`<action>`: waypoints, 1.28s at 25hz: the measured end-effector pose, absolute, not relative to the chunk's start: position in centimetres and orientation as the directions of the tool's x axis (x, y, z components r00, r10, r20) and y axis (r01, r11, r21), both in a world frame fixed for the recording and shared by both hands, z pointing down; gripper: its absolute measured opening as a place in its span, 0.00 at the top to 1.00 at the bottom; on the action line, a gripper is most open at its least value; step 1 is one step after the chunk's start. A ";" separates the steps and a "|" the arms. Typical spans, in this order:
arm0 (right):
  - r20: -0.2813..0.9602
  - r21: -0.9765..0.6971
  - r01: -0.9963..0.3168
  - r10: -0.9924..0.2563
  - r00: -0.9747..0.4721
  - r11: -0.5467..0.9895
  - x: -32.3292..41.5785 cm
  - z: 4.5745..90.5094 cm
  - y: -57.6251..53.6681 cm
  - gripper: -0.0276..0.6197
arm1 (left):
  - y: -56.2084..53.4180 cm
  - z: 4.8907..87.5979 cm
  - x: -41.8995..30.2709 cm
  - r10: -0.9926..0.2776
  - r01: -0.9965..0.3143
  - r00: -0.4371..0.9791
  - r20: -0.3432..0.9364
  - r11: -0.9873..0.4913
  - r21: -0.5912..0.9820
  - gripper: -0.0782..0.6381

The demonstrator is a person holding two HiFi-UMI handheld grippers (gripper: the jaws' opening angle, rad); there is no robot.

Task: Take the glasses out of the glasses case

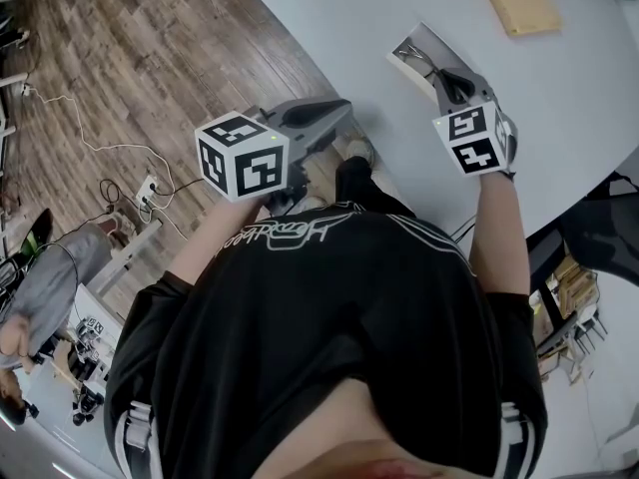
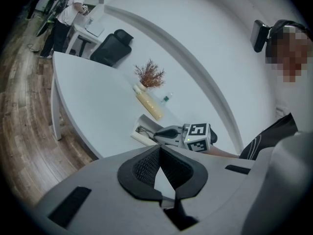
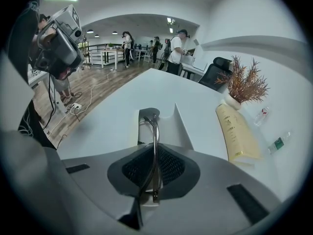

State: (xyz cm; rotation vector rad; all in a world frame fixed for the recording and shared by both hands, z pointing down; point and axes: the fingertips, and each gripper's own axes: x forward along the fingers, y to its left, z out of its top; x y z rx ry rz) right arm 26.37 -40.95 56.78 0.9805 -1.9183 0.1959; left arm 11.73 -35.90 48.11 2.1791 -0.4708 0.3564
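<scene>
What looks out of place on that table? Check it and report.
Only a small clear bottle, lying on its side on the table beyond the tan box. The glasses case lies open as expected, with the right tool closing on the glasses.

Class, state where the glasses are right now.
In the right gripper view, the glasses stand between the right gripper's closing jaws, above the open case on the table.
</scene>
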 end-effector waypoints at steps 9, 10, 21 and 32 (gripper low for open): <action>0.795 0.248 -0.726 -0.563 -0.226 0.642 26.7 56.7 -41.1 0.92 | -35.5 47.8 11.5 -0.207 -0.444 0.892 0.402 -0.568 0.693 0.88; 0.792 0.249 -0.730 -0.567 -0.224 0.637 26.7 56.6 -41.1 0.92 | -35.4 47.8 11.5 -0.207 -0.443 0.892 0.401 -0.570 0.692 0.88; 0.728 0.337 -0.745 -0.662 -0.181 0.575 27.2 54.0 -41.7 0.92 | -34.9 46.7 10.7 -0.221 -0.440 0.895 0.387 -0.578 0.688 0.88; 0.651 0.374 -0.775 -0.739 -0.172 0.510 26.0 49.3 -39.6 0.92 | -32.7 44.7 9.1 -0.236 -0.428 0.902 0.361 -0.603 0.674 0.88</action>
